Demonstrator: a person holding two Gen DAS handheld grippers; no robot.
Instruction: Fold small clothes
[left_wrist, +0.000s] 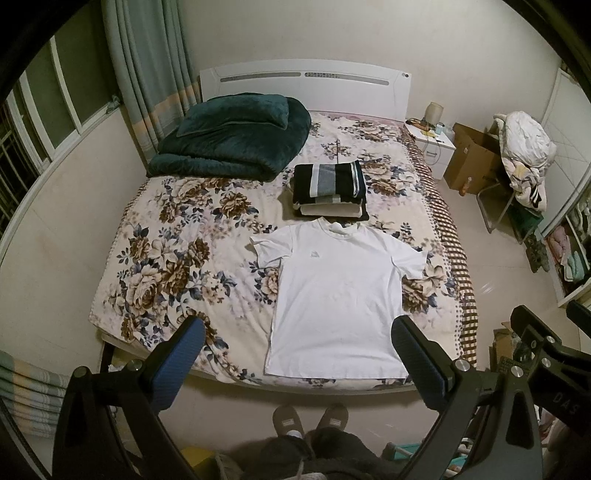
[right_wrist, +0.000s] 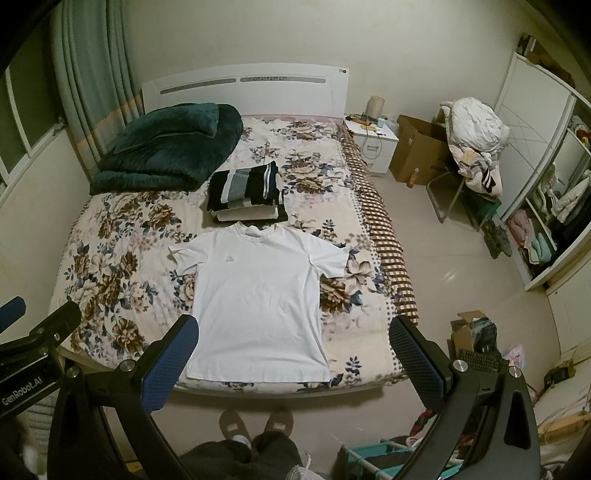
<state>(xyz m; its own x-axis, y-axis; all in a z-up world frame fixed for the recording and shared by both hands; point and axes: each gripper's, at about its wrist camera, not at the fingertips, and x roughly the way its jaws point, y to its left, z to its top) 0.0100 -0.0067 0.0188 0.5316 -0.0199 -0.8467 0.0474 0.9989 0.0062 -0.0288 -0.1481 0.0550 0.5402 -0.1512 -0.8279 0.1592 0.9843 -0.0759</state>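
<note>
Ahead, the white T-shirt (left_wrist: 332, 295) lies flat on the bed (left_wrist: 177, 266), beyond both grippers' wide-open, empty jaws.

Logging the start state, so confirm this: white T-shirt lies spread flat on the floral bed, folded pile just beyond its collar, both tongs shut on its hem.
Not quite. Both wrist views show the left tongs and right tongs open, held above the white T-shirt, gripping nothing. The rest holds: it lies flat on the bed, folded pile just beyond its collar.

Smooth white cloth T-shirt (left_wrist: 334, 295), plush blanket (left_wrist: 232, 142)
</note>
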